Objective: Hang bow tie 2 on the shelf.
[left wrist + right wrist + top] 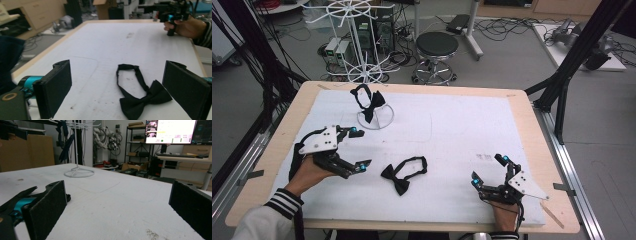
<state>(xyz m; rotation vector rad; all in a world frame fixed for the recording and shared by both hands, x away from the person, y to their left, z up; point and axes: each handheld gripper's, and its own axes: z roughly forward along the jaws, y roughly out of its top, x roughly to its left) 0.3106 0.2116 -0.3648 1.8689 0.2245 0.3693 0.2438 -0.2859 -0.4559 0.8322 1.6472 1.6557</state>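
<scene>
In the high view, our left gripper (357, 148) is released, jaws wide, just left of the black bow tie (403, 173) lying flat on the white mat (462, 135); a second bow tie (369, 102) hangs on the wire stand (375, 120) far left.

In the left gripper view, the bow tie (140, 96) lies between the jaws; we should close on the knot, not the strap.

In the right gripper view, our right gripper (117, 210) is released too.
</scene>
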